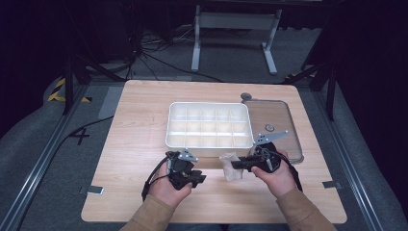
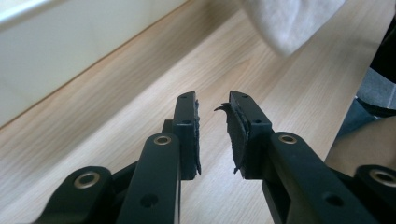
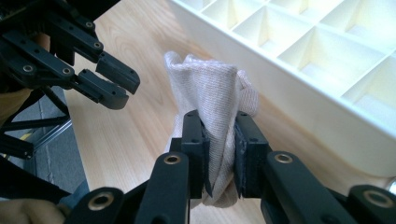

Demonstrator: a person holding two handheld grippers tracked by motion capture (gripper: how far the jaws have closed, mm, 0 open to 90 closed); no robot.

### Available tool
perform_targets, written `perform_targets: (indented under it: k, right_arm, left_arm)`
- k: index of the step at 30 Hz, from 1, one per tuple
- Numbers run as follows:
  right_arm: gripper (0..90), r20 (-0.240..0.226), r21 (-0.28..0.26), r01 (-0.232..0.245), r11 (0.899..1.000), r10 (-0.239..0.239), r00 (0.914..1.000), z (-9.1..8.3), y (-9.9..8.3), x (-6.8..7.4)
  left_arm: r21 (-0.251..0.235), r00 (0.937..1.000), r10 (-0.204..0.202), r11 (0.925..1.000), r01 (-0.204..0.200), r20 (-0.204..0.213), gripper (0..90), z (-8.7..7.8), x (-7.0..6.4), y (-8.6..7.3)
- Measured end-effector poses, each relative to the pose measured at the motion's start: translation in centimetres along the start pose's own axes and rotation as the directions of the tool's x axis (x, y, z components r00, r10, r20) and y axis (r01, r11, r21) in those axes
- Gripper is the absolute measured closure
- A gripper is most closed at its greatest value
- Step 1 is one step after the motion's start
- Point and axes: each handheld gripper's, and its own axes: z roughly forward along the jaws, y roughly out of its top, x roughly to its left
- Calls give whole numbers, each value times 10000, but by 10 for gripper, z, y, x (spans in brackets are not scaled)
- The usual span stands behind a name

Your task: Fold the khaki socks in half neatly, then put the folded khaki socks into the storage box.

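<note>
In the high view, the right gripper (image 1: 236,164) holds a pale cloth (image 1: 230,166) in front of the white divided tray (image 1: 209,143) on the wooden tabletop (image 1: 130,125); dark floor and cables lie beyond. In the left gripper view, the left gripper (image 2: 213,126) has its jaws slightly spread and empty. In the right gripper view, the jaws pinch the bunched cloth; next it likely needs carrying to a compartment.

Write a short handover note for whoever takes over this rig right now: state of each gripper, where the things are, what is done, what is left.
Right gripper: jaws shut on the bunched white cloth, held just in front of the white divided tray.
Left gripper: jaws slightly apart, holding nothing, close beside the cloth, above the table.
Clear lid: lies flat to the tray's right.
Done: cloth picked up.
Left: probably tuck the cloth into a tray compartment; all visible compartments look empty.
</note>
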Motion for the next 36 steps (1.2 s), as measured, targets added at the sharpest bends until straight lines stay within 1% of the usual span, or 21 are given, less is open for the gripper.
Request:
perform_targets:
  k: [2,6,7,8,9,10,13,15,17,18,19,22,25,26,28,29,30,31,33,35,36]
  right_arm:
    - [771,127,-80,18,10000,-17,9999,-5,6,-2]
    - [770,271,-156,65,9999,-60,9996,-10,13,-4]
    - [770,365,-195,96,9998,-89,9993,-12,16,-5]
    - [770,422,-207,114,9997,-105,9991,-15,18,-6]
    - [770,467,-256,132,9996,-120,9988,-17,20,-7]
    - [770,519,-288,156,9995,-141,9986,-18,22,-8]
    - [769,680,-334,181,9993,-158,9976,-24,27,-12]
    - [768,754,-486,85,9988,-48,9971,-30,30,-16]
    - [768,816,-551,108,9984,-63,9966,-32,31,-18]
    - [768,831,-603,37,9982,13,9965,-34,31,-18]
    - [768,891,-615,51,9981,4,9960,-36,32,-20]
    - [767,1096,-652,136,9978,-64,9940,-39,34,-23]
    - [766,1383,-625,299,9976,-210,9902,-42,38,-27]
    - [765,1397,-639,264,9976,-173,9900,-43,39,-27]
    - [764,1651,-569,515,9971,-415,9854,-44,45,-31]
    - [764,1651,-569,515,9971,-415,9854,-44,45,-31]
    - [764,1722,-529,598,9968,-499,9838,-44,47,-32]
    - [764,1833,-451,701,9965,-608,9812,-44,49,-33]
    - [763,1997,-362,832,9959,-744,9770,-45,55,-35]
    - [763,2132,-268,886,9957,-809,9737,-45,60,-38]
    - [763,2181,-189,908,9957,-845,9723,-44,64,-40]
  left_arm:
    - [-33,9999,-96,9999,96,-37,733,-4,2,-1]
    - [-130,9997,-221,9997,220,-122,733,-9,7,-1]
    - [-230,9997,-190,9996,186,-164,732,-10,8,-2]
    - [-260,9994,-336,9991,332,-124,731,-10,8,-2]
    - [-240,9995,-262,9994,259,-149,731,-10,9,-2]
    - [-160,9995,-274,9995,272,-153,730,-11,9,-2]
    - [-197,9994,-317,9993,314,-151,730,-11,9,-2]
    - [-199,9993,-328,9993,324,-156,733,-11,9,-2]
    - [-175,9994,-316,9994,314,-147,735,-11,9,-2]
    - [-110,9994,-302,9995,301,-148,735,-11,9,-2]
    - [-170,9995,-265,9995,262,-152,735,-10,10,-2]
    - [-142,9994,-303,9994,301,-146,735,-10,10,-2]
    - [-149,9993,-290,9995,287,-216,734,-13,11,-3]
    - [-250,9992,-320,9992,315,-227,732,-13,12,-3]
    - [-277,9987,-427,9987,420,-270,728,-16,12,-4]
    - [-338,9988,-396,9987,386,-293,728,-16,13,-4]
    - [-386,9985,-452,9983,440,-314,728,-17,14,-5]
    - [-309,9985,-467,9985,457,-300,727,-19,15,-5]
    - [-423,9982,-497,9979,483,-333,726,-20,16,-6]
    - [-494,9978,-543,9974,525,-373,724,-21,17,-7]
    - [-412,9977,-552,9977,536,-390,722,-23,17,-7]
